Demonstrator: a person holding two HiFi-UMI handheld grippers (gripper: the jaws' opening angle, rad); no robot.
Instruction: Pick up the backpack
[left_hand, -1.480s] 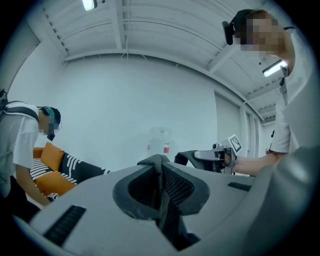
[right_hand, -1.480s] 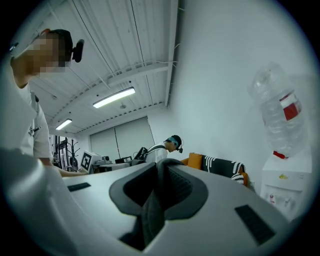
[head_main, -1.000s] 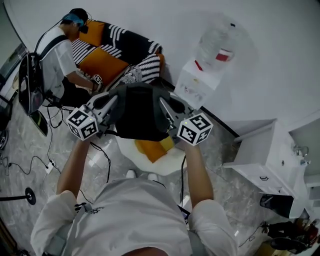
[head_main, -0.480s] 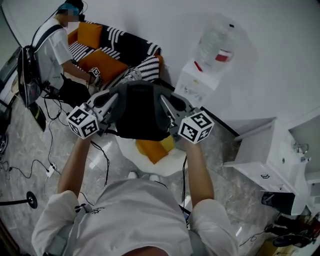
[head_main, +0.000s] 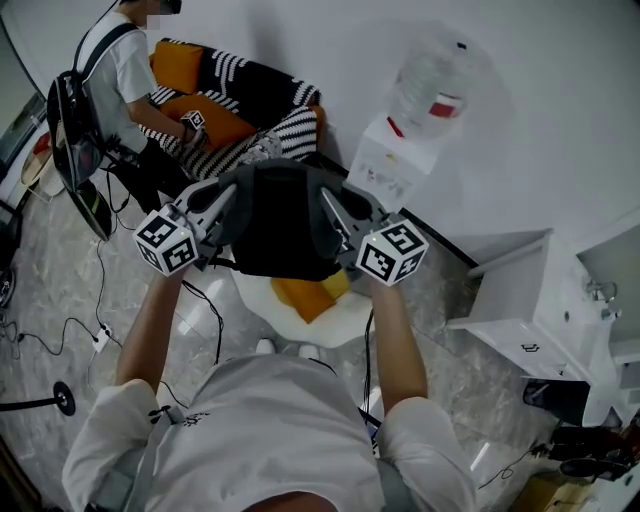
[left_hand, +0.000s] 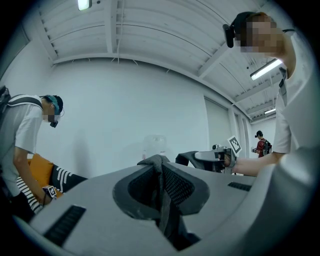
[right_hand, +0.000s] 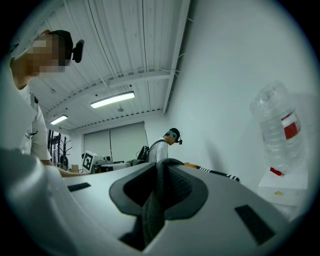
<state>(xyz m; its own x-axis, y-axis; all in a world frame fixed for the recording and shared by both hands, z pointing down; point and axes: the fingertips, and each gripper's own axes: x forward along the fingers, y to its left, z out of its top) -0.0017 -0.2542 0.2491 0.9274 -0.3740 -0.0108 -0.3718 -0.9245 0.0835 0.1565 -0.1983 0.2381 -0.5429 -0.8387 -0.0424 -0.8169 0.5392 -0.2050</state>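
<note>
A dark backpack (head_main: 282, 222) hangs in the air in front of the person's chest, held up between both grippers. My left gripper (head_main: 226, 202) is at its left side, shut on a dark strap (left_hand: 161, 186) that stands pinched between the jaws. On the backpack's right side my right gripper (head_main: 334, 212) is shut on another strap (right_hand: 157, 196), also squeezed between its jaws. Both grippers point level, away from the person. The backpack's lower part hides behind the grippers and forearms.
Under the backpack stands a white round seat (head_main: 330, 318) with an orange thing (head_main: 305, 295) on it. A water dispenser (head_main: 400, 160) with a bottle (head_main: 432, 85) is against the wall, a striped sofa (head_main: 250, 100) beside it. Another person (head_main: 115, 75) bends over the sofa. White cabinet (head_main: 530, 300) at right; cables (head_main: 60, 330) on the floor.
The other person at the sofa has shifted toward the picture's top. Both grippers and the backpack have kept still.
</note>
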